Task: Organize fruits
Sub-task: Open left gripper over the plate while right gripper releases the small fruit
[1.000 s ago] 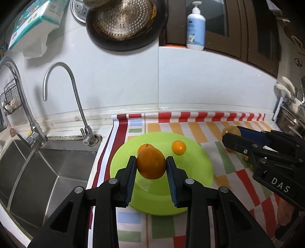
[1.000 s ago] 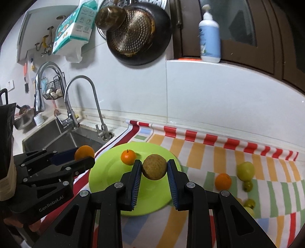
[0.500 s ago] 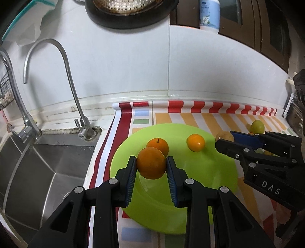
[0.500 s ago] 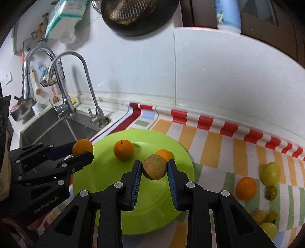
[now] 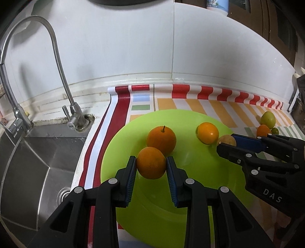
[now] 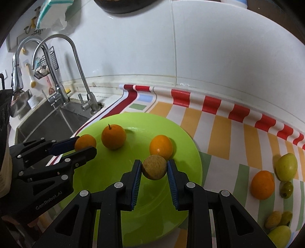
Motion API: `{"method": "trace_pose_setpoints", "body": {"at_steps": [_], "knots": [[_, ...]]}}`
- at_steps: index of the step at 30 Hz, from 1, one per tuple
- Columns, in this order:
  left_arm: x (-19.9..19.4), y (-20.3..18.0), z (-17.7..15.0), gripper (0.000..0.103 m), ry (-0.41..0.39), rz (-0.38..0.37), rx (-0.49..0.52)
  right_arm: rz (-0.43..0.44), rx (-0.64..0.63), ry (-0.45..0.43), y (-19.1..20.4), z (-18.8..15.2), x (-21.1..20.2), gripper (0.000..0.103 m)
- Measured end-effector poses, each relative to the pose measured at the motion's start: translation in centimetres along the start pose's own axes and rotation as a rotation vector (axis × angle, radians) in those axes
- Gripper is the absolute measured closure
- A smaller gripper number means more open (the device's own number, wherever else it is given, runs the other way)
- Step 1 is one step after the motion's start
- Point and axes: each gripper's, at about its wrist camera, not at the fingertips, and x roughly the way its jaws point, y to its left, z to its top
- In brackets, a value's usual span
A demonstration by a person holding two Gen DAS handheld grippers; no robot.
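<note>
Above the green plate point(image 5: 114, 162), the left gripper point(image 5: 151, 168) pinched a firm orange point(image 5: 151, 165) at its widest girth; the right gripper point(image 6: 154, 172) pinched a rough brown fruit point(image 6: 154, 169), likely light and less slippery.

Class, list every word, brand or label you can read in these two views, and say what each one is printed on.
"DAS": on the right gripper, seen from the left wrist.
"GenRobot.AI": on the left gripper, seen from the right wrist.
Print on the faucet base, the lotion bottle and the tissue pack: too small or blurred to read.
</note>
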Motion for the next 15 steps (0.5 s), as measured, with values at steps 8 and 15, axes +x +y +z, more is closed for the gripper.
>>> {"method": "trace_pose_setpoints", "body": {"at_steps": [8, 15], "knots": [[-1.1, 0.0, 0.1, 0.053, -0.016, 0.014, -0.004, 0.003, 0.025, -0.005, -0.3, -0.1, -0.6, 0.073], [-3.3, -0.2, -0.1, 0.043, -0.041, 0.026, -0.008, 0.001, 0.019, -0.050, 0.2, -0.2, -3.4, 0.066]]}}
